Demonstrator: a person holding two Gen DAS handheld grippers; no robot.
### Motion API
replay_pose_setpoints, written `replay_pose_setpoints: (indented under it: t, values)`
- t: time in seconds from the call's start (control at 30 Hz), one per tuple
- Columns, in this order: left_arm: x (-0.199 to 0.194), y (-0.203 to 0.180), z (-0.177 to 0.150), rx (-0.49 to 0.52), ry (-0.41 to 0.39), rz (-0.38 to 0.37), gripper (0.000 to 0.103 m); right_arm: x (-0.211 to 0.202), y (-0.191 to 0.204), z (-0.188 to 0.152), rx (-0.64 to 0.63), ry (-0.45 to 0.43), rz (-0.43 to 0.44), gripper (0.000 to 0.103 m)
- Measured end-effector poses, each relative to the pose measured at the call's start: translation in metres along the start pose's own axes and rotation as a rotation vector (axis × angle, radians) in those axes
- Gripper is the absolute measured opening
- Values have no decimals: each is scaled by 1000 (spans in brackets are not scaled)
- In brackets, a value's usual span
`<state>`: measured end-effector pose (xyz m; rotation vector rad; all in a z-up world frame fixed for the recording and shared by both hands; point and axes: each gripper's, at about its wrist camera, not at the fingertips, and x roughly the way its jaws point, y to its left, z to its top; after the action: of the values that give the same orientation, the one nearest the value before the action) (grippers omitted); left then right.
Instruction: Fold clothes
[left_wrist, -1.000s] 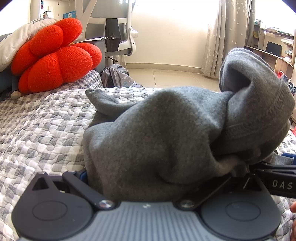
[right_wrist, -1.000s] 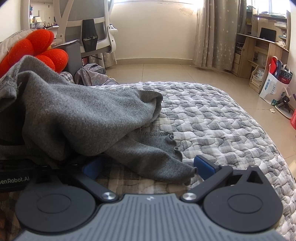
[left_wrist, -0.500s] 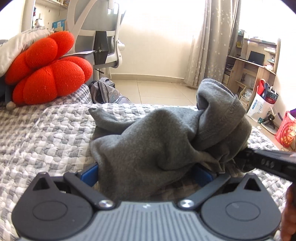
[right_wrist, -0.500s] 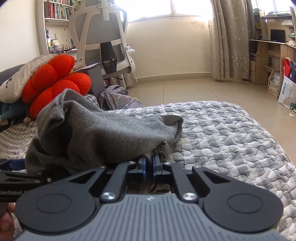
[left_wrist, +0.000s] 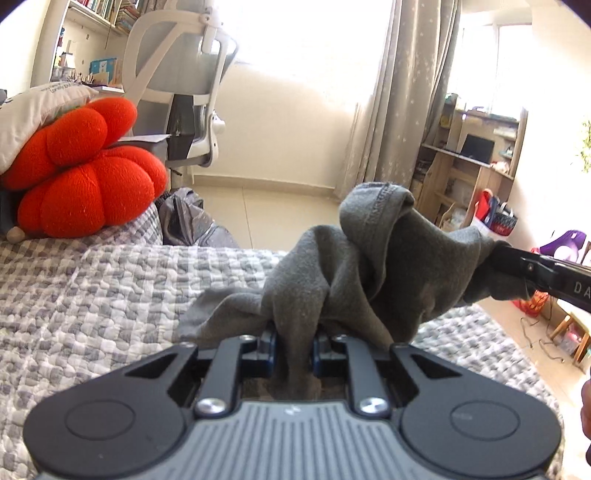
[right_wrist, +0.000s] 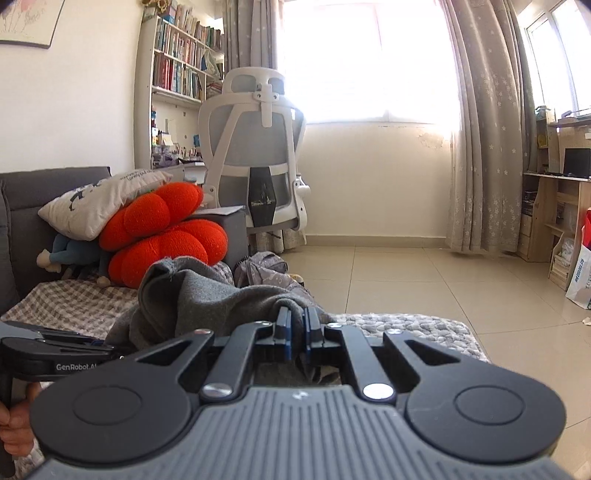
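A grey fleece garment (left_wrist: 388, 266) hangs bunched above the checked quilt (left_wrist: 92, 295), lifted at two places. My left gripper (left_wrist: 293, 345) is closing its jaws, and a thick fold of the grey fabric fills the gap between the blue pads. In the right wrist view my right gripper (right_wrist: 297, 332) is shut on a thin edge of the same garment (right_wrist: 199, 295), with its pads almost together. The right gripper's body (left_wrist: 535, 273) enters the left wrist view from the right, fabric draped over its tip. The left gripper's body (right_wrist: 55, 350) shows at the lower left of the right wrist view.
An orange flower-shaped cushion (left_wrist: 85, 173) and a white pillow (right_wrist: 103, 199) lie at the bed's head. Beyond the bed stand a white office chair (right_wrist: 258, 155), a backpack (right_wrist: 266, 269) on the floor, curtains and a wooden desk (right_wrist: 561, 206). A hand (right_wrist: 14, 424) holds the left gripper.
Both grippers closed on the grey garment and rose, lifting it off the quilt. The right closed first, then the left. Both views tilted up toward the room.
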<state>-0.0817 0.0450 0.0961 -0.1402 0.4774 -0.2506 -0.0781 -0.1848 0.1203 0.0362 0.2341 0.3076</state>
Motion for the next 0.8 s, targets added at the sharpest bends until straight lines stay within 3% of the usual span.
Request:
replay_pose_setpoints:
  t: [0.17,0.23,0.3,0.33,0.43,0.5,0.57,0.7,0.8]
  values:
    - [-45,-2,31,46,-111,-47,18,-24,-7,29,52,-109,-1,9]
    - [-41,2,33,72,-100,-32,24,-15,-6,26,27,-78,-34,20]
    - [-25,9,27,77,-51,6,30,1,-6,11,-15,-13,-113,43]
    - [-15,15,22,71,-20,25,31,8,-6,3,-29,11,-143,45]
    - [2,29,2,47,46,42,33,17,-6,-19,-39,72,-102,52]
    - [2,33,-9,41,64,27,47,21,-4,-31,-48,113,-54,70]
    - [1,34,-16,51,74,21,59,24,-3,-43,-68,151,-40,73]
    - [2,21,-36,70,108,1,73,33,-6,-61,-61,229,-27,73]
    - [13,-4,-56,164,187,-31,75,43,-12,-78,-34,314,-21,73]
